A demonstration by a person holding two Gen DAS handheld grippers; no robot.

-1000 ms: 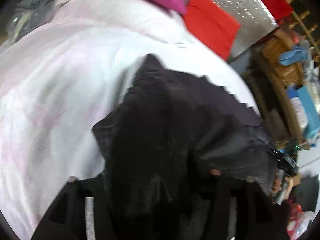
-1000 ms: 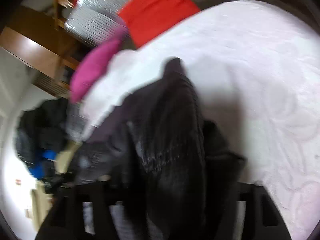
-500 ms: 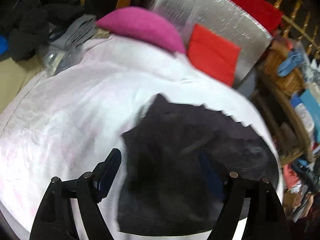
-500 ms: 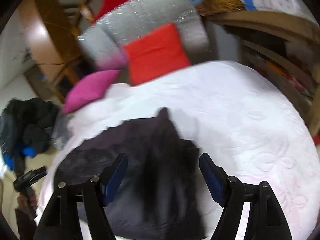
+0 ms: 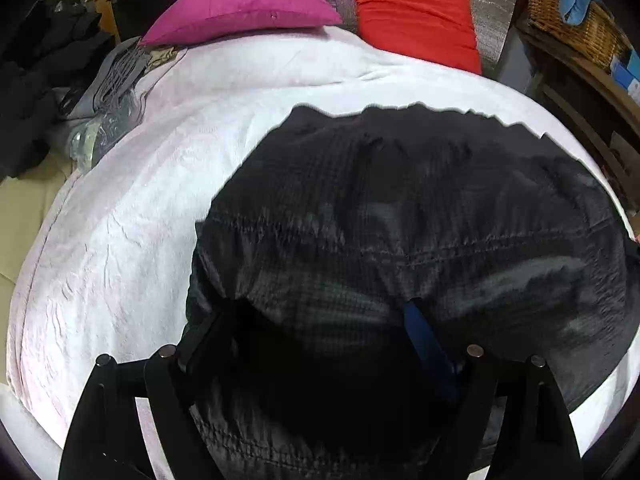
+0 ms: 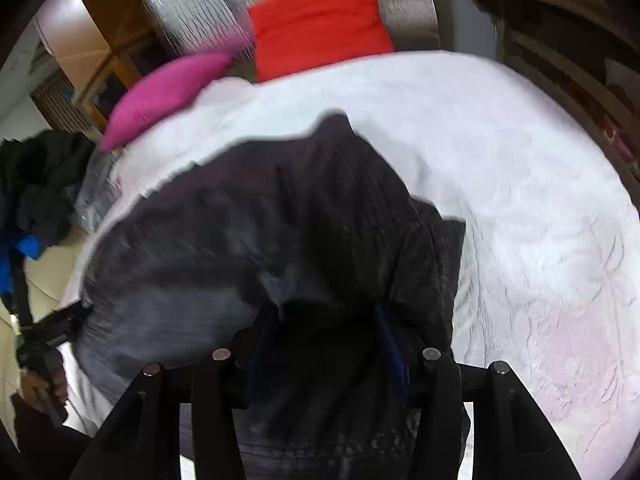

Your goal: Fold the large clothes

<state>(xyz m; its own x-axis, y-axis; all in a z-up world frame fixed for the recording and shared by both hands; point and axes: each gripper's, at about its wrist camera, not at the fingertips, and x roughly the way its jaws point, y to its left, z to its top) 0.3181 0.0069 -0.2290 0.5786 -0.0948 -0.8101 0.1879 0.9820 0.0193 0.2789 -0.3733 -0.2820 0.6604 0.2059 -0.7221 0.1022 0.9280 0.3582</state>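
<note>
A: What is in front of you in the left wrist view?

B: At the far left edge a heap of dark clothes (image 5: 28, 92) lies off the bed. The bed (image 5: 120, 240), under a white textured cover, fills the left and middle of the frame. At the upper left of centre a magenta pillow (image 5: 240, 10) lies at its head, and a red cushion (image 5: 416, 20) leans just right of it against a silver quilted headboard (image 5: 492, 0). A wicker basket (image 5: 572, 28) sits in the upper right corner.

A: And the garment?

B: The black garment (image 5: 420, 208) lies spread on the bed from the centre to the right edge, with its near hem bunched at the bottom. Your left gripper (image 5: 316, 340) is at the bottom centre. Its jaws are opening, with dark cloth lying between them, and I can't see the pads pressing on it.

A: The right wrist view?

B: At the lower left edge your left hand (image 6: 44, 388) holds the other gripper beside the garment. The magenta pillow (image 6: 168, 92) is at the upper left, the red cushion (image 6: 320, 28) at top centre. The black garment (image 6: 280, 220) runs from centre left down to the bottom centre, with bare white bed (image 6: 540, 200) to the right. Your right gripper (image 6: 328, 332) is at the bottom centre. Its jaws are closing, and a raised fold of cloth stands between them. I cannot tell whether the pads are pressing on it.
</note>
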